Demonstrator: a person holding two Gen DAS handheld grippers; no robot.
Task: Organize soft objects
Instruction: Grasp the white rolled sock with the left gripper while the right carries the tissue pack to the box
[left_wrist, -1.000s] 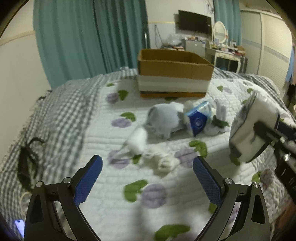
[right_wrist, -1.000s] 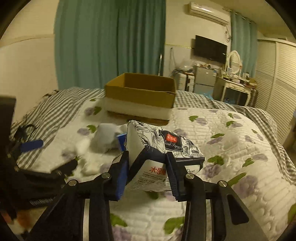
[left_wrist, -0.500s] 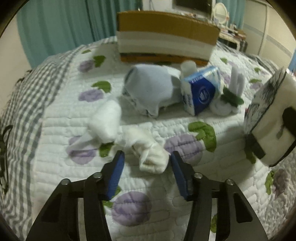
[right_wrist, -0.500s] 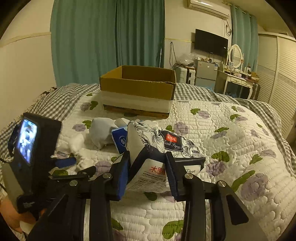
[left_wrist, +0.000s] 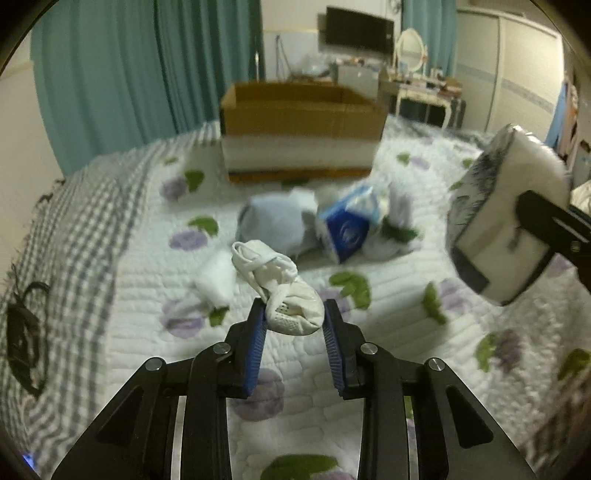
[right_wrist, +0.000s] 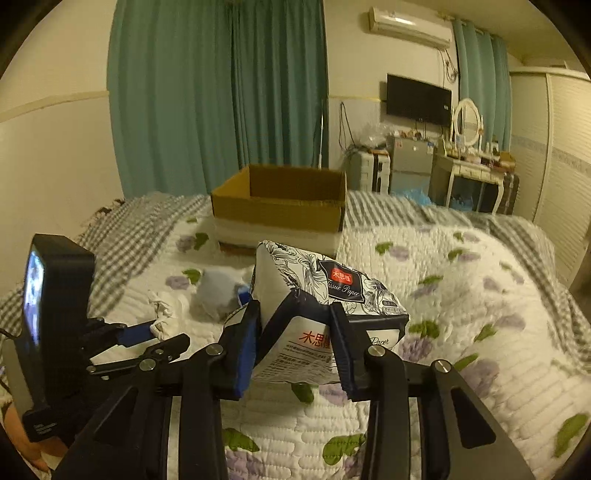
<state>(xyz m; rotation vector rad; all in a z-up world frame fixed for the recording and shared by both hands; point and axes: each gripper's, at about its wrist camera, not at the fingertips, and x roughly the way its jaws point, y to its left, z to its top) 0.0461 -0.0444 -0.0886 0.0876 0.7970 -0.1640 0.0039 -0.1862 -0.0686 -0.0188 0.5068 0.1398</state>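
My left gripper (left_wrist: 294, 314) is shut on a white sock (left_wrist: 284, 288) and holds it above the quilt; it also shows in the right wrist view (right_wrist: 147, 334). My right gripper (right_wrist: 293, 317) is shut on a black-and-white tissue pack (right_wrist: 325, 295), held above the bed; the pack shows at the right of the left wrist view (left_wrist: 498, 221). On the quilt lie another white sock (left_wrist: 216, 277), a grey-blue cloth (left_wrist: 277, 221), a blue tissue pack (left_wrist: 347, 227) and a white-and-green soft thing (left_wrist: 397, 229). An open cardboard box (left_wrist: 301, 110) stands behind them on the bed.
The bed has a white flowered quilt (left_wrist: 369, 350) and a grey checked blanket (left_wrist: 81, 229) on the left. A black strap (left_wrist: 22, 332) lies at the left edge. Teal curtains (right_wrist: 221, 92) and a dressing table (right_wrist: 472, 166) stand beyond the bed.
My left gripper closed on the white sock and lifted it off the quilt. My right gripper still holds the tissue pack, raised slightly and nearer the box.
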